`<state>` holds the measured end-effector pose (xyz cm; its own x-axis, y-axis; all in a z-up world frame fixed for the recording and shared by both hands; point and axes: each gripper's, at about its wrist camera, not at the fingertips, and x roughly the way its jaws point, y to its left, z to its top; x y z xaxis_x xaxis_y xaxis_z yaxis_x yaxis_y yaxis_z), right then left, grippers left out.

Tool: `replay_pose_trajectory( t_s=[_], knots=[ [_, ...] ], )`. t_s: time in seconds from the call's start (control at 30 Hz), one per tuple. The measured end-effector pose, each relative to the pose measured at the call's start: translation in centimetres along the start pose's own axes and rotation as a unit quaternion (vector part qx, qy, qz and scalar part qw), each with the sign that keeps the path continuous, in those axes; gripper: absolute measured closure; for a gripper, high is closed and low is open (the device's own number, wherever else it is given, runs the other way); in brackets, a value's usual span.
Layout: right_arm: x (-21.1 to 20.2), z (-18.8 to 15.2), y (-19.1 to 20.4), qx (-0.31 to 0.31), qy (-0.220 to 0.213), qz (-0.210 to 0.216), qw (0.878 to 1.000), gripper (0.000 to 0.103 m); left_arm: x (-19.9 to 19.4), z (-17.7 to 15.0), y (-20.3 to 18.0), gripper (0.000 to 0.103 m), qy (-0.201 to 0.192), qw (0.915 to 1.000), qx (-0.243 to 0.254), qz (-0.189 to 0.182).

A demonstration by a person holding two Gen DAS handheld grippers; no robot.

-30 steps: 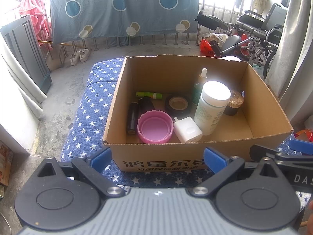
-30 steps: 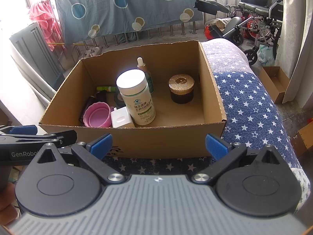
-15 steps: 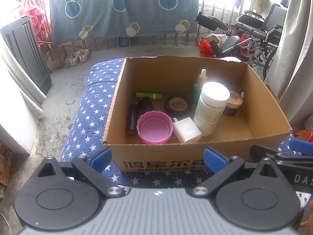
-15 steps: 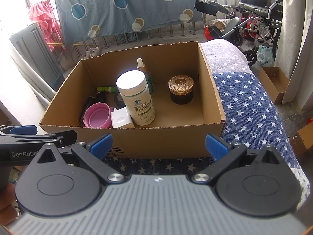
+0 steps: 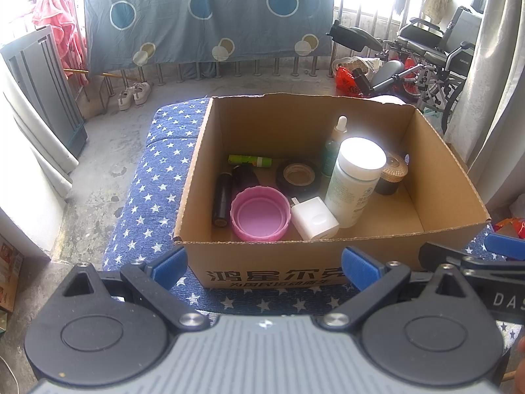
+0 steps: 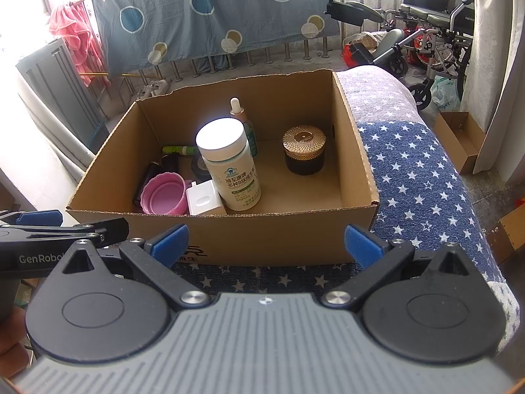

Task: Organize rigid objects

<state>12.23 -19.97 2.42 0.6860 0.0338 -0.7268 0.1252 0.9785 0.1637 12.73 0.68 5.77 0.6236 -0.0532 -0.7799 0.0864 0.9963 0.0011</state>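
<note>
Both grippers hung level, side by side, just short of the box's (image 5: 295, 259) near wall, pointing forward into it. Left gripper (image 5: 264, 267) had its jaws wide, nothing between them; blue pads (image 5: 169, 264) sat in front of the printed wall. Right gripper (image 6: 265, 244) likewise wide and empty, its pads (image 6: 362, 244) low against the near wall. Each showed in the other's view: the right one at the right edge of the left wrist view, the left one at the left edge of the right wrist view. A bit of hand (image 6: 13, 354) showed bottom left in the right view. The box sat on a star-print cushion (image 6: 420, 177). Inside, left half: pink lid (image 5: 261, 213) open side up, white charger (image 5: 313, 218) touching it, tall white bottle (image 5: 356, 179) upright just beside the charger, dropper bottle (image 5: 334, 144) upright behind it, tape roll (image 5: 298, 175) flat, black tube (image 5: 221, 198) lying along the left wall, green tube (image 5: 249, 160) lying farther back. Gold-lid jar (image 6: 304, 149) stood apart on the right, bare box floor around it. Nothing was gripped; all items lay in the box.
</note>
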Motion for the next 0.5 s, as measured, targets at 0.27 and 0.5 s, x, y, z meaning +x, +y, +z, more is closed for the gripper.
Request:
replay_pose_trajectory(
  t_s=[0.27,0.5],
  knots=[
    [0.00,0.03,-0.01,0.000,0.000,0.000,1.000,0.001,-0.07,-0.02,-0.07,0.002,-0.001,1.0000,0.000,0.000],
    [-0.42,0.04,0.03,0.001,-0.002,-0.001,1.000,0.001,-0.07,-0.03,-0.09,0.002,-0.001,1.0000,-0.001,0.000]
  ],
)
